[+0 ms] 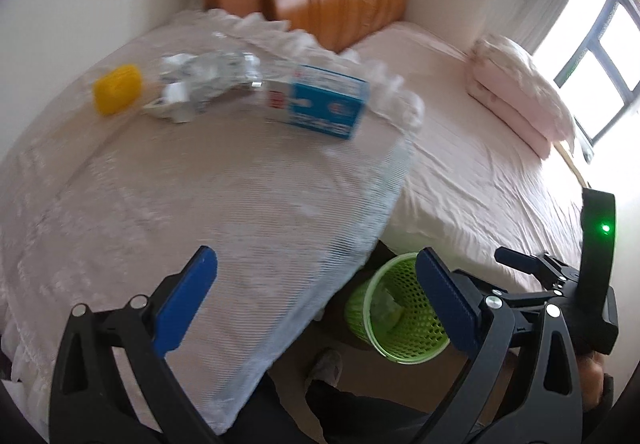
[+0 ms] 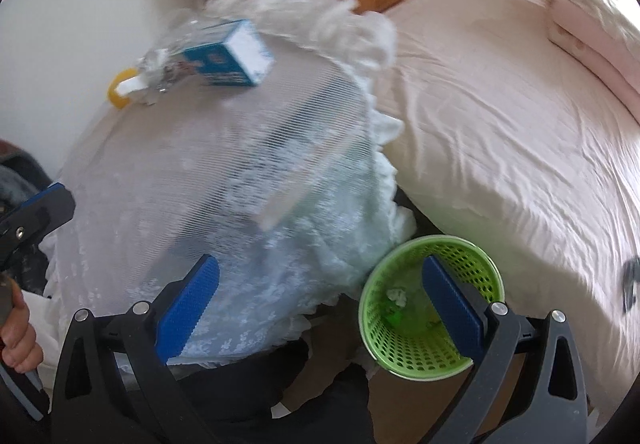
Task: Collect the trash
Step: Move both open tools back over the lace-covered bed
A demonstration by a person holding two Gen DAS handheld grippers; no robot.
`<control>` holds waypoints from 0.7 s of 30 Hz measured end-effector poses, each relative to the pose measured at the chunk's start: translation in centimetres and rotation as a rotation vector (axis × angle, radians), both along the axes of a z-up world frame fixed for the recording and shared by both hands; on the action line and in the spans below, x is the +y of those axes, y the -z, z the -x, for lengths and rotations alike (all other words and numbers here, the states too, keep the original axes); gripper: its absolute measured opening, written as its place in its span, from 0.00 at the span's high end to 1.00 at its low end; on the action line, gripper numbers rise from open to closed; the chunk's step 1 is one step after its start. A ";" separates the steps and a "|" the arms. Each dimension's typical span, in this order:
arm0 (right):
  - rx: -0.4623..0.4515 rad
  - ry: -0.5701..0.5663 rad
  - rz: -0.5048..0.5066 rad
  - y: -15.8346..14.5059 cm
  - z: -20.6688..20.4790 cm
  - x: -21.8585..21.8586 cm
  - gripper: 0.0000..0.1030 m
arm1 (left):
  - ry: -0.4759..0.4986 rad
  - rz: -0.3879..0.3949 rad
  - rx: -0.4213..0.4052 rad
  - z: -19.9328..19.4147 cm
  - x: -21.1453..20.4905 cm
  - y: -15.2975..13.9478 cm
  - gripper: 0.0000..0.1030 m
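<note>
While some scraps already lie in the green mesh bin (image 2: 430, 308) on the floor between the tabletop (image 1: 200, 204) and the bed (image 1: 480, 164), most of the trash seems yet to be collected. Three pieces sit close together at the far end of the lace-covered tabletop, near the wall: a blue and white carton (image 1: 318, 102) on its side, a crumpled clear plastic wrapper (image 1: 204, 78) just beside it, and a small yellow lid-like object (image 1: 117, 87) furthest left. Motion blur softens their details. The left hand-held gripper (image 1: 316, 300) is spread wide and holds nothing, hanging over the near edge of the tabletop. The right hand-held gripper (image 2: 320, 308) is likewise wide open and empty, one finger above the bin's mouth.
</note>
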State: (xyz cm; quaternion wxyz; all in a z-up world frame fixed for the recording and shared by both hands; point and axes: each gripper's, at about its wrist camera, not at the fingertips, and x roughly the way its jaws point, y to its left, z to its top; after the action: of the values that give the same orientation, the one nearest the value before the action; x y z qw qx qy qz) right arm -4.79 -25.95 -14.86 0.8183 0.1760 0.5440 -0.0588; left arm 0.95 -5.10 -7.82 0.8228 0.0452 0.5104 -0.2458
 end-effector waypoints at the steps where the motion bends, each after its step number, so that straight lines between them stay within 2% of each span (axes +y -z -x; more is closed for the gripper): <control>1: -0.003 -0.017 0.003 -0.1 -0.6 0.7 0.03 | -0.021 0.000 -0.001 -0.4 0.9 0.0 0.08; 11: -0.030 -0.138 0.000 -1.2 -4.7 5.7 0.03 | -0.140 0.005 0.005 -2.9 6.3 0.4 0.08; 21: -0.040 -0.199 0.004 -1.8 -7.3 8.2 0.03 | -0.168 0.001 0.009 -4.4 8.3 0.9 0.08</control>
State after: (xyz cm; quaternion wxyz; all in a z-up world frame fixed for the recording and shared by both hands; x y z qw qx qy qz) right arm 2.55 -17.70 -13.07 0.8312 0.1206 0.5421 0.0251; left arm 5.36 3.16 -8.75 0.8383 0.0005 0.5160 -0.1763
